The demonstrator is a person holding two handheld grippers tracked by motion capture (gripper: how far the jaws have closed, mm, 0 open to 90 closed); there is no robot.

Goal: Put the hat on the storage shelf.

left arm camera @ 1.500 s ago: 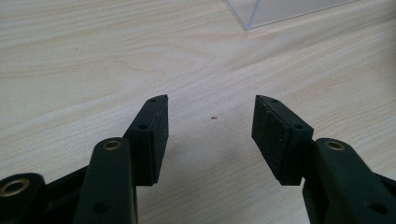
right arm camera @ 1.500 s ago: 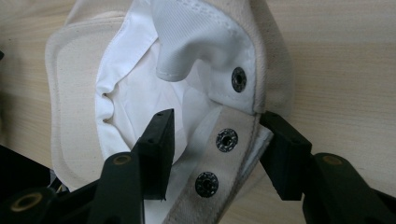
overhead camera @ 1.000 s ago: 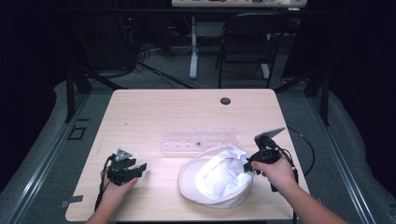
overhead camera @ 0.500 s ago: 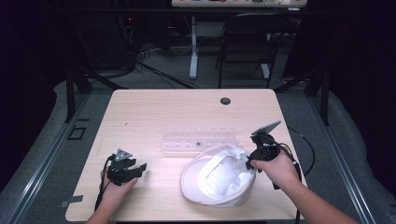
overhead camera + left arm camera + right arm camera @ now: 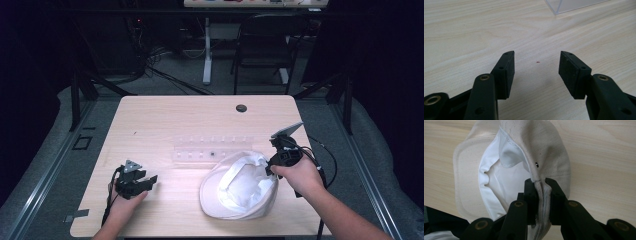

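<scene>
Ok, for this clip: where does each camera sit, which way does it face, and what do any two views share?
High view: above the person's side, looking forward and down on the table; both forearms, left gripper and right gripper show.
Left gripper view: rides the left gripper, looking along its open jaws at bare wood and a clear tray corner.
Right gripper view: rides the right gripper, jaws shut on the white cap.
Shared: the cap in high and right gripper views.

— What is different from one second ago?
— The right gripper [image 5: 270, 169] has moved a little up and away from the person, and it pulls the edge of the white hat [image 5: 240, 186]. The hat has changed shape; its opening is narrower now.
</scene>
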